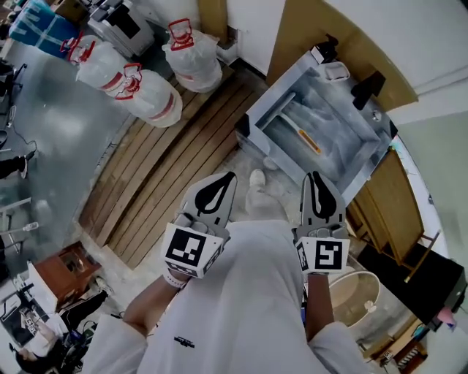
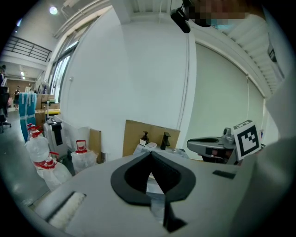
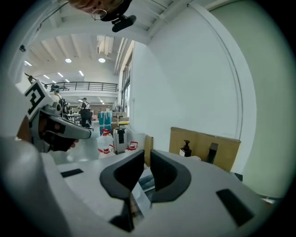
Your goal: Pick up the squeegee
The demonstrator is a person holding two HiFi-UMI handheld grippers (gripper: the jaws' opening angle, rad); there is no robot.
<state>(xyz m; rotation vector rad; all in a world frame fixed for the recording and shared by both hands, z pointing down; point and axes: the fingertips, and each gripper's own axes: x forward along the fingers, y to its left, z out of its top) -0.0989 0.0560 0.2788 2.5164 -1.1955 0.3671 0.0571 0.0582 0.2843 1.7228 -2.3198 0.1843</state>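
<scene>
Overhead, left gripper (image 1: 231, 177) and right gripper (image 1: 313, 177) are both pressed together, empty, above wooden slats (image 1: 164, 172). Steel sink (image 1: 281, 86) stands against cardboard (image 1: 314, 22), and red-capped jugs (image 1: 157, 98) stand near the slats' far edge.

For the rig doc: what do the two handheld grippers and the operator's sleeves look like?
Both are alike: the left gripper and right gripper have light grey bodies tapering to a point, with black jaw pads. Each carries a white cube with black square markers. The person wears long white sleeves. No cables are visible.
</scene>
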